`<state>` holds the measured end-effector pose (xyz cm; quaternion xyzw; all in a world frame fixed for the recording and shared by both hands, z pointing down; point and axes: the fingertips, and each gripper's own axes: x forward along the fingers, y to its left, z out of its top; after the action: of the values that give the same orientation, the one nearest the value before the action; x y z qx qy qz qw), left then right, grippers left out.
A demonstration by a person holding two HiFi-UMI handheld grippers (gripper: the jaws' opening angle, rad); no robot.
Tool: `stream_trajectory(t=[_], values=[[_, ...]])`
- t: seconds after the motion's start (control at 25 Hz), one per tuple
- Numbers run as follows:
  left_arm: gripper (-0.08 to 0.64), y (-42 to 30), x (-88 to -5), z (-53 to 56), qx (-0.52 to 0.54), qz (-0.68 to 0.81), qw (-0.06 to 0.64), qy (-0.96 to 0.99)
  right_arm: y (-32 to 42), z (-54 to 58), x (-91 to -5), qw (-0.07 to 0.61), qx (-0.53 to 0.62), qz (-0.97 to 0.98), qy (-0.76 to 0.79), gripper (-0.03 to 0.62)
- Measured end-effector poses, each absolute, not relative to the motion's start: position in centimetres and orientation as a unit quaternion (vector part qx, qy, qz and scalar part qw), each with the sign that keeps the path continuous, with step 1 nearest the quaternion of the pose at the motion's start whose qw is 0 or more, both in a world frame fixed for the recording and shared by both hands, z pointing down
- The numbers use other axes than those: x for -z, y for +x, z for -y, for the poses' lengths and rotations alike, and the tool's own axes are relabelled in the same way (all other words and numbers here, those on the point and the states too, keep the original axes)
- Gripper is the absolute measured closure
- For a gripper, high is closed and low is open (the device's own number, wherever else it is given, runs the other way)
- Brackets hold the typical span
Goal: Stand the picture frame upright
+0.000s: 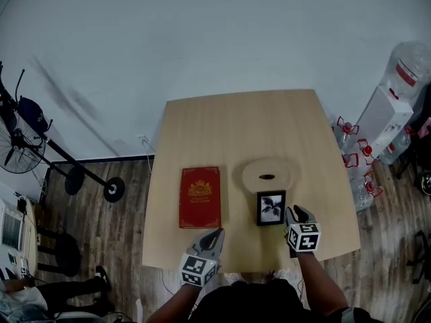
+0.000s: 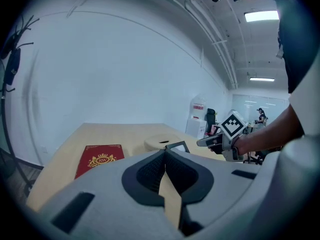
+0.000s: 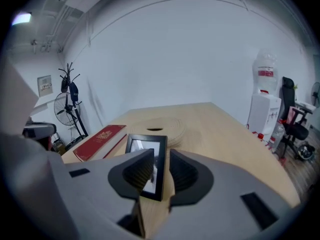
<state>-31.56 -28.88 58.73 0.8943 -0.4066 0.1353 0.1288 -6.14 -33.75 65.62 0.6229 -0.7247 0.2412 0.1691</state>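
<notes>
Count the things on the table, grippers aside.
3: a red book at left, a round wooden disc at centre, a picture frame just in front of the disc, nearer the person. Nothing seems hidden.

1 picture frame (image 1: 271, 208), 1 book (image 1: 200, 196), 1 disc (image 1: 267, 175)

Red book (image 2: 100, 160), left side of counter (image 2: 131, 133): gold crowned crest on cover, lettered "RW". Nothing else legible.
</notes>
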Motion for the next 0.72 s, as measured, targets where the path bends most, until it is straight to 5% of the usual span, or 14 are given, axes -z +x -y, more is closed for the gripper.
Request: stream_trajectory(t=[0.72], values=[[0.560, -26.0, -56.6, 30.3, -0.103, 0.428, 0.121, 0.890, -3.4, 30.8, -52.0, 0.128, -0.123, 0.794, 0.581, 0.583]])
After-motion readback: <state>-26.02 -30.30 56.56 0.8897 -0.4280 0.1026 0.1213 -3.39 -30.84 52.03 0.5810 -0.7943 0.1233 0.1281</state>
